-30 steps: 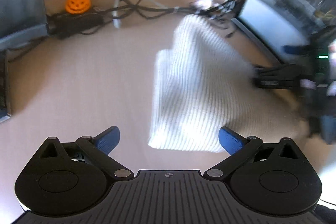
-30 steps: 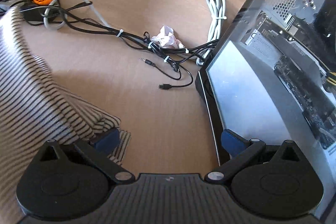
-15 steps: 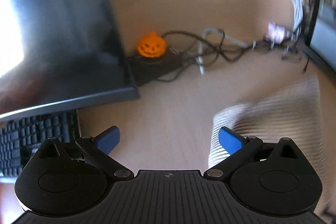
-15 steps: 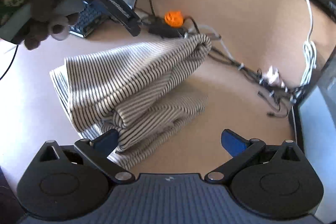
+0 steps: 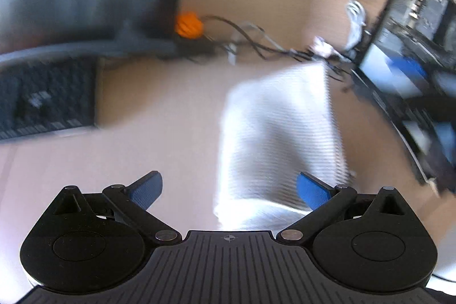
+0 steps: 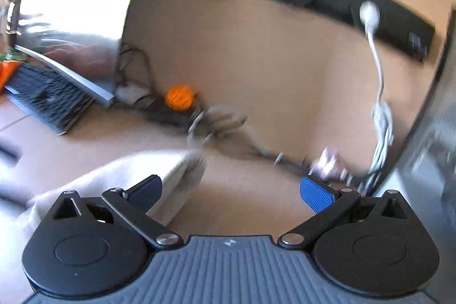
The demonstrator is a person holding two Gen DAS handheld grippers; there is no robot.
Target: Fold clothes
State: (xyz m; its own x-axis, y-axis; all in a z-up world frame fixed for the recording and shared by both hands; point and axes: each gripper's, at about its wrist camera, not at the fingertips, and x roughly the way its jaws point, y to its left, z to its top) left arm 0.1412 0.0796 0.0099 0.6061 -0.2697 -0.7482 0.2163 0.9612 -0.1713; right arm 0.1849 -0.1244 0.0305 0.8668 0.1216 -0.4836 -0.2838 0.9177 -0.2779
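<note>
While both views are smeared by motion, one striped garment (image 5: 273, 133) lies on the desk (image 5: 159, 138) as a compact rectangle, so the folding looks largely done, perhaps with a final tidy or placement left. It sits ahead of the left tongs (image 5: 229, 188), whose blue pads stand wide apart and hold nothing. The right tongs (image 6: 230, 191) are likewise spread and empty, the cloth just to their left. I count one garment, one orange pumpkin (image 6: 180, 97), one keyboard (image 5: 42, 101) and two tongs.

Pumpkin (image 5: 188, 25), kbd (image 5: 42, 101), cables (image 6: 228, 130).
</note>
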